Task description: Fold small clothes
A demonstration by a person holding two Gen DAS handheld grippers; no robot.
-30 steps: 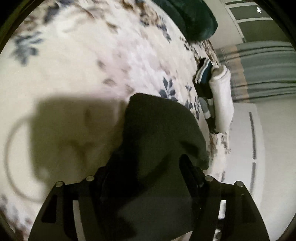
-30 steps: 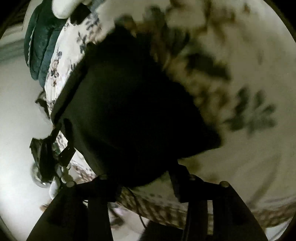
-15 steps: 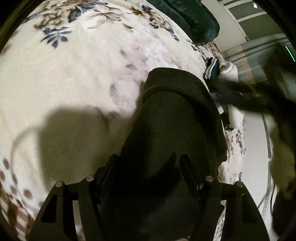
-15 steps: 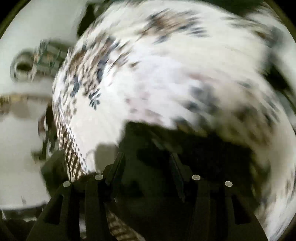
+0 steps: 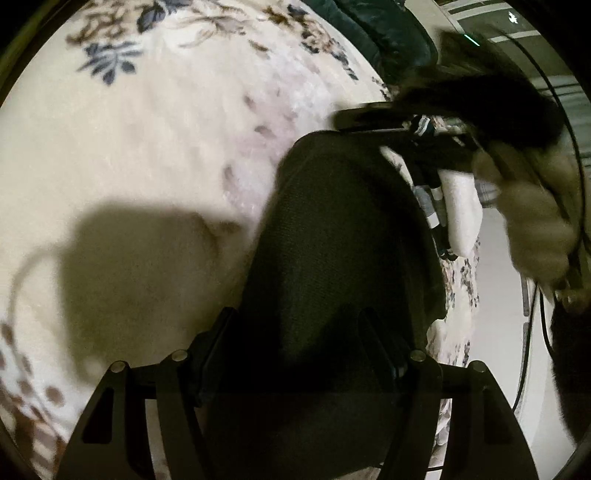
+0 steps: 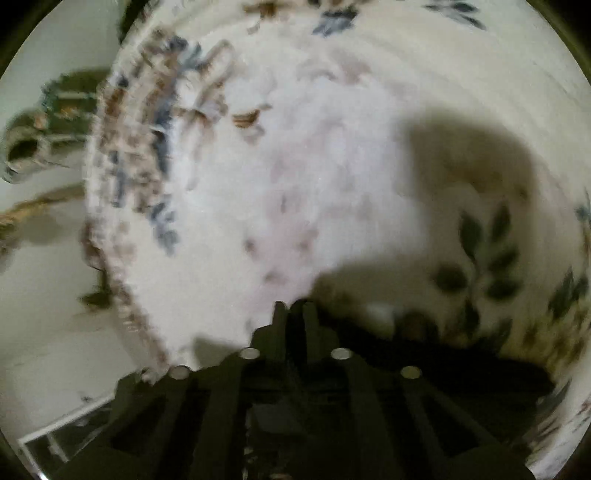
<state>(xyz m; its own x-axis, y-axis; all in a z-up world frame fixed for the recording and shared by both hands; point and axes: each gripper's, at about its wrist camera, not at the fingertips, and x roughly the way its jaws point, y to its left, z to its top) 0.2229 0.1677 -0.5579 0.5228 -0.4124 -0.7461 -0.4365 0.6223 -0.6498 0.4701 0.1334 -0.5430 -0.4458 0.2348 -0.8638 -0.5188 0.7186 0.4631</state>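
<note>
A dark folded garment (image 5: 332,240) lies on the floral blanket (image 5: 129,166) in the left wrist view. My left gripper (image 5: 299,325) stands open over its near end, and the cloth runs between the fingers. The right gripper, held in a hand (image 5: 532,229), reaches in blurred from the upper right above the garment's far edge. In the right wrist view the right gripper (image 6: 293,306) has its fingertips together over the blanket (image 6: 295,184). A dark strip of cloth (image 6: 424,354) lies beside its right finger; whether it is pinched is unclear.
A white rolled cloth (image 5: 461,210) and striped socks (image 5: 424,129) lie at the bed's right edge. A dark green cushion (image 5: 388,33) sits at the far end. The floor (image 6: 37,295) shows left of the bed edge.
The right gripper let go of the dark garment and closed, swinging away over bare blanket. The left gripper stays open over the garment, which now lies flatter.
</note>
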